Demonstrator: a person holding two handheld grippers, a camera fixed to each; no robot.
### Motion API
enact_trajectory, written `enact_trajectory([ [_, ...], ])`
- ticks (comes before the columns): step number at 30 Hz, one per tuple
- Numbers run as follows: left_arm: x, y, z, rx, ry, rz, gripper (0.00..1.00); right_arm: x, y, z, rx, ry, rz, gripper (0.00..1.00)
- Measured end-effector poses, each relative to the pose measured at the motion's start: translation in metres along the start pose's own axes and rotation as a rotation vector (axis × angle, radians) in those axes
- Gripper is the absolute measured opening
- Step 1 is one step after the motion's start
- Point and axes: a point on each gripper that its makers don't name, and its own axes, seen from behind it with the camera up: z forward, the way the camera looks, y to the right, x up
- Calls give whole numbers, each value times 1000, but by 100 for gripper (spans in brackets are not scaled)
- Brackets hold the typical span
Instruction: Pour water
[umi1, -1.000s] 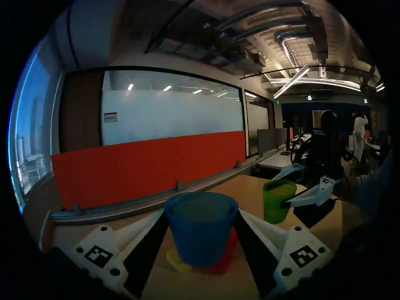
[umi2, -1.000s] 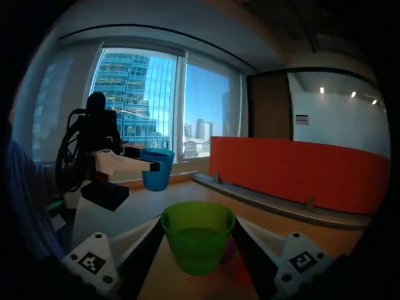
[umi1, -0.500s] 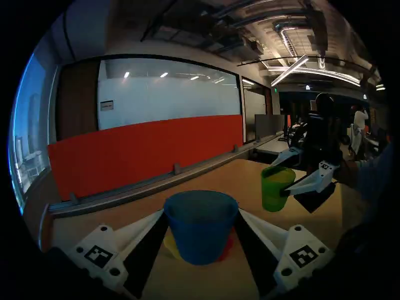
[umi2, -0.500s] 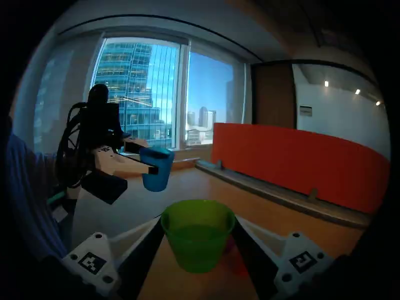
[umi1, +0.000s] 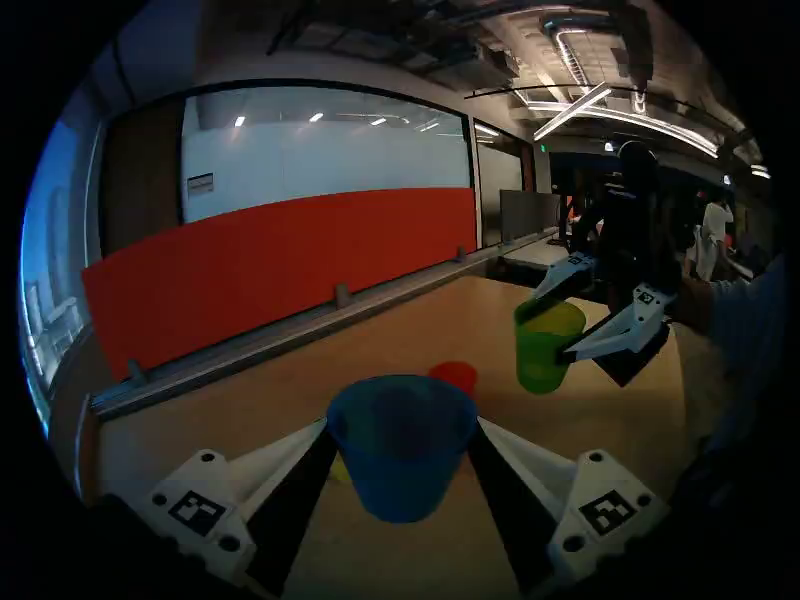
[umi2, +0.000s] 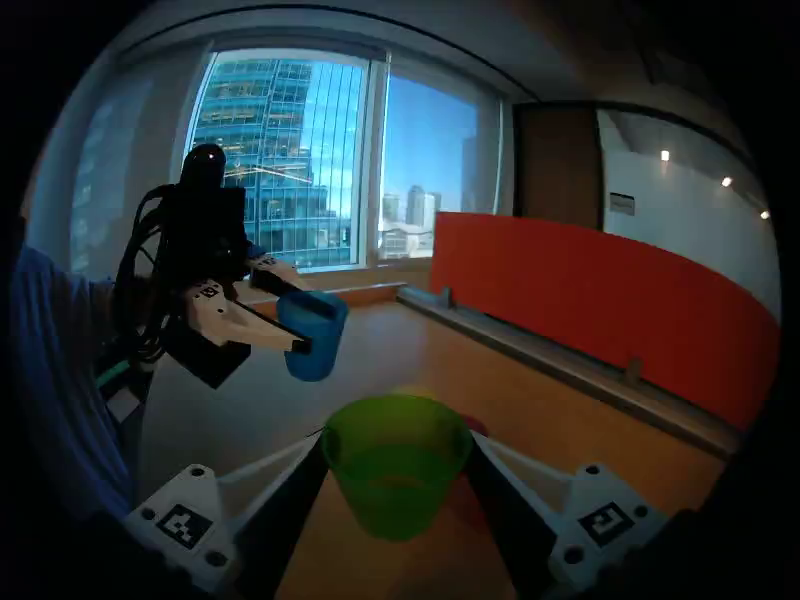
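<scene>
The left claw (umi1: 402, 428) grips an upright blue plastic cup (umi1: 400, 470). The right claw (umi2: 397, 440) grips a green plastic cup (umi2: 395, 485), which hangs ahead-right of the blue one, rims apart.

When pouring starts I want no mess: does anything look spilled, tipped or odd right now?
Nothing stands out. The left tongs hold the blue cup and the right tongs hold the green cup, both lifted off the table. The blue cup leans slightly, but no spill shows on the wood.
</scene>
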Motion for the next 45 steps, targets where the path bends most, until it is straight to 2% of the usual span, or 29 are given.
enact_trajectory([
  [27,-74,18,21,-63,-212,47,87,-60,-1,16,38,-179,-33,92],
  [45,-119,30,38,-116,-325,66,87,-94,-2,25,51,-258,-33,92],
])
